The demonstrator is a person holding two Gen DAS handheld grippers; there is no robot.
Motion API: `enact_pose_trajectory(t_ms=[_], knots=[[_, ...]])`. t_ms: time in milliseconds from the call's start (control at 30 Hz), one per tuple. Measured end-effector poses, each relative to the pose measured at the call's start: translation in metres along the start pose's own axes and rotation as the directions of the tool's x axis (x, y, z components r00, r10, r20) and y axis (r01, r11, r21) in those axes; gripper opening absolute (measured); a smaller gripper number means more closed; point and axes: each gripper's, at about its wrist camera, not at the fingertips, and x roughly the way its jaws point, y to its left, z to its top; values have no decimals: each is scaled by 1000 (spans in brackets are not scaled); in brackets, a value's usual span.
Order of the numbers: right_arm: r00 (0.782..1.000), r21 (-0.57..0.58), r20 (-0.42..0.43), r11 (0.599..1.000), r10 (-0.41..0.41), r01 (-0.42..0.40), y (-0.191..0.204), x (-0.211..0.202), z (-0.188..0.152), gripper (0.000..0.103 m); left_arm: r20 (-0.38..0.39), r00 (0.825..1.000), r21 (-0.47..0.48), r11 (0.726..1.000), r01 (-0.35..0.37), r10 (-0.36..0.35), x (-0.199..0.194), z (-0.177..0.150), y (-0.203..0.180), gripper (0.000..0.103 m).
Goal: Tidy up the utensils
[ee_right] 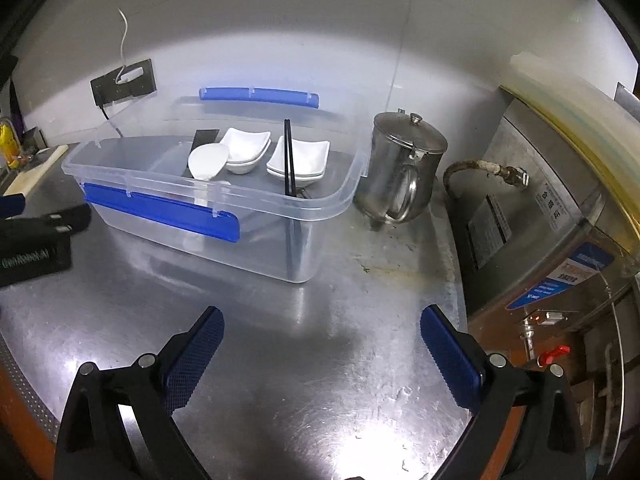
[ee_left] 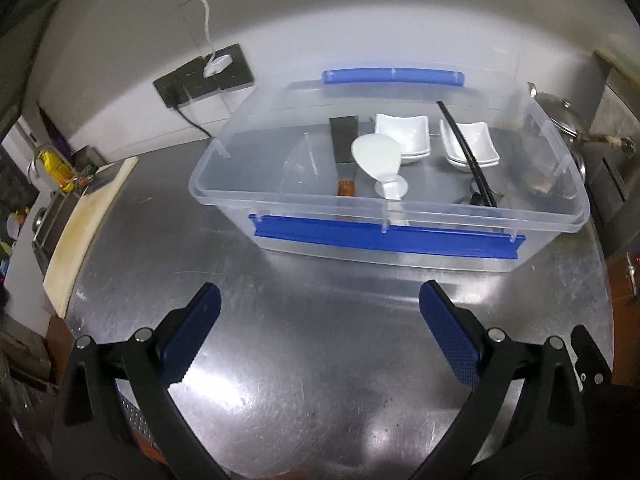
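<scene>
A clear plastic bin (ee_left: 440,216) (ee_right: 336,200) with blue latches stands on the steel counter. Behind or inside it I see a white rice paddle (ee_left: 376,156) (ee_right: 206,164), two stacks of white square dishes (ee_left: 404,132) (ee_right: 298,158), black chopsticks (ee_left: 468,156) (ee_right: 289,156) leaning upright, and a cleaver (ee_left: 343,140) with a brown handle. My left gripper (ee_left: 320,296) is open and empty over the counter in front of the bin. My right gripper (ee_right: 322,320) is open and empty, nearer the bin's right end.
A steel kettle (ee_right: 404,168) stands right of the bin, with a steel appliance (ee_right: 552,216) and hose beyond it. A wooden cutting board (ee_left: 88,220) lies at the left. Wall sockets (ee_left: 204,76) with a plugged cable are behind. The left gripper body (ee_right: 36,240) shows at the right view's left.
</scene>
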Motion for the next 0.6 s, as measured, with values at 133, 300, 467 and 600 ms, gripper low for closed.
enact_pose_trajectory(t_ms=[133,300,467,600], knots=[[999,8,4,999,-35,35,11,-2,5,98,7,999,16,999,48,-48,9,5,1,95],[995,69,-3,992,-104,104,35,2,15,98,21,992,116,986,121,-125,23,18,8,95],[986,145,-30,975,-166,169,67,7,20,98,33,978,200,960,198,-208,36,32,33,95],[976,211,-64,953,-210,218,90,12,24,98,31,963,257,934,249,-266,49,39,53,95]])
